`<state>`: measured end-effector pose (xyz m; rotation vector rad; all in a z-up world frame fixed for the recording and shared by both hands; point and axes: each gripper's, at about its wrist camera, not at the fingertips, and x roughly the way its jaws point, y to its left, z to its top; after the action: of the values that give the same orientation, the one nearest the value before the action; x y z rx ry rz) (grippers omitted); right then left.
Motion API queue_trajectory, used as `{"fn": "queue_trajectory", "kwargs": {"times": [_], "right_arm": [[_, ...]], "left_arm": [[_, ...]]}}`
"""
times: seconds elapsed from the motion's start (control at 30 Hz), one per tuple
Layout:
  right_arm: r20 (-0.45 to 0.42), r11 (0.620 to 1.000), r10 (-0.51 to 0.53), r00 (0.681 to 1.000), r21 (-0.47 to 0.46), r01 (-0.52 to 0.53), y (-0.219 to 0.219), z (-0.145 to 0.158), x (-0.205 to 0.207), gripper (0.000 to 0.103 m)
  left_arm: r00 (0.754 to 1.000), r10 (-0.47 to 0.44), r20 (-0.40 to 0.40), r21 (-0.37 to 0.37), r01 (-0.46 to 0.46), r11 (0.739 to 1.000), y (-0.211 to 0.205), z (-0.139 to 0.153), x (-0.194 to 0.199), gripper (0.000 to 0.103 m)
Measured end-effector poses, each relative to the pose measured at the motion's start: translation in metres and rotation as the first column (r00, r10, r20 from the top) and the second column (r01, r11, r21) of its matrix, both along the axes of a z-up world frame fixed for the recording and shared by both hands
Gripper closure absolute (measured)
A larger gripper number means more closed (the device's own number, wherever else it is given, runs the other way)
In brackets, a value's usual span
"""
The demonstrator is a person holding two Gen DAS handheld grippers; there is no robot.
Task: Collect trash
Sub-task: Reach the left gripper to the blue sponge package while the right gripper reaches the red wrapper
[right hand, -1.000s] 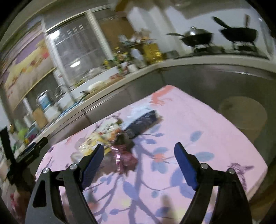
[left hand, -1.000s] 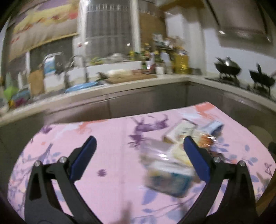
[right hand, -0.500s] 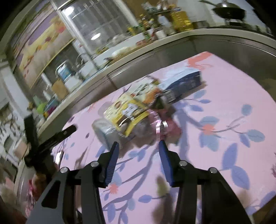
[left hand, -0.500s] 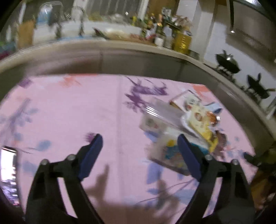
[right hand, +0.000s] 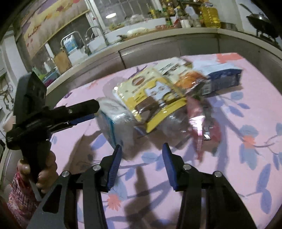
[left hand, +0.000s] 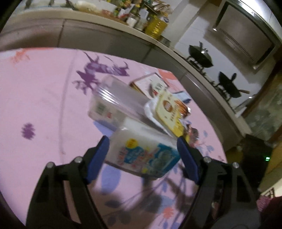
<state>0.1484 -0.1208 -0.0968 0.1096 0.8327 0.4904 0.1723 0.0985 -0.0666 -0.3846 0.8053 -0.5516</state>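
A pile of trash lies on the pink flowered tablecloth (left hand: pixel 35 88). Nearest in the left wrist view is a white and blue tissue pack (left hand: pixel 141 153), and my left gripper (left hand: pixel 142 146) has its blue pads against both of its sides. Behind the pack are a clear plastic container (left hand: pixel 119 98), a yellow snack bag (left hand: pixel 169 112) and a flat box (left hand: pixel 153 84). In the right wrist view my right gripper (right hand: pixel 141 155) hovers just in front of the pile, half open with nothing between its pads. There I see the tissue pack (right hand: pixel 114 114), the left gripper (right hand: pixel 93 113), the yellow bag (right hand: pixel 155 91), a red wrapper (right hand: pixel 202 123) and a blue box (right hand: pixel 222 77).
A person's hand (right hand: pixel 40 169) holds the left gripper at the table's left edge. A kitchen counter (right hand: pixel 158 35) with a sink, bottles and an oil jug (right hand: pixel 211 14) runs behind the table. Woks (left hand: pixel 201 56) stand on a stove at the right.
Both grippers came down and closer to the pile. The left jaws narrowed around the tissue pack. The right jaws narrowed to about half their width.
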Motion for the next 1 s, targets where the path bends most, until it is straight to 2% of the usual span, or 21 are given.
{"fn": "queue_trajectory", "kwargs": {"times": [0.1,0.17,0.27,0.3,0.37,0.43,0.6,0.7,0.8,0.9,1.0], "right_arm": [[-0.006,0.997,0.068,0.998,0.028,-0.068,0.017,-0.009,0.007,0.058],[-0.006,0.991,0.128,0.992,0.044,-0.128,0.029,-0.013,0.008,0.058],[-0.026,0.965,0.242,0.970,0.114,-0.238,0.052,-0.015,0.000,0.058],[-0.009,0.953,0.280,0.960,0.123,-0.277,0.059,-0.012,-0.007,0.058],[0.033,0.943,0.317,0.948,0.093,-0.319,0.067,-0.008,-0.017,0.058],[0.040,0.942,0.323,0.946,0.079,-0.325,0.065,-0.006,-0.020,0.058],[0.077,0.969,0.231,0.970,0.065,-0.237,0.028,0.002,-0.026,0.058],[0.150,0.990,0.129,0.980,0.039,-0.136,-0.008,0.019,-0.029,0.058],[0.188,0.998,0.046,0.981,0.035,-0.053,-0.034,0.030,-0.022,0.058],[0.130,0.994,-0.086,0.988,0.085,0.075,-0.070,0.032,0.007,0.058],[0.065,0.987,-0.149,0.987,0.068,0.144,-0.085,0.024,0.030,0.058]], "left_arm": [[0.999,-0.034,-0.019,-0.030,0.033,0.999,-0.002,-0.006,-0.004,0.027],[0.999,-0.027,-0.020,-0.020,0.027,0.999,0.001,-0.005,-0.009,0.027],[1.000,0.026,0.007,-0.008,-0.026,1.000,0.020,0.003,-0.021,0.027],[0.998,0.059,0.010,-0.001,-0.059,0.998,0.028,0.006,-0.025,0.027],[0.994,0.113,0.001,0.022,-0.113,0.993,0.040,0.007,-0.028,0.025],[0.989,0.145,-0.021,0.036,-0.144,0.989,0.046,0.007,-0.030,0.025],[0.983,0.169,-0.067,0.094,-0.162,0.982,0.032,0.008,-0.026,0.020],[0.984,0.168,-0.054,0.181,-0.156,0.971,0.010,0.012,-0.020,0.020],[0.986,0.162,-0.029,0.276,-0.148,0.950,-0.015,0.012,-0.014,0.018],[0.984,0.176,-0.026,0.357,-0.155,0.921,-0.030,0.005,-0.009,0.017],[0.976,0.213,-0.037,0.420,-0.178,0.890,-0.030,-0.007,-0.009,0.017]]}}
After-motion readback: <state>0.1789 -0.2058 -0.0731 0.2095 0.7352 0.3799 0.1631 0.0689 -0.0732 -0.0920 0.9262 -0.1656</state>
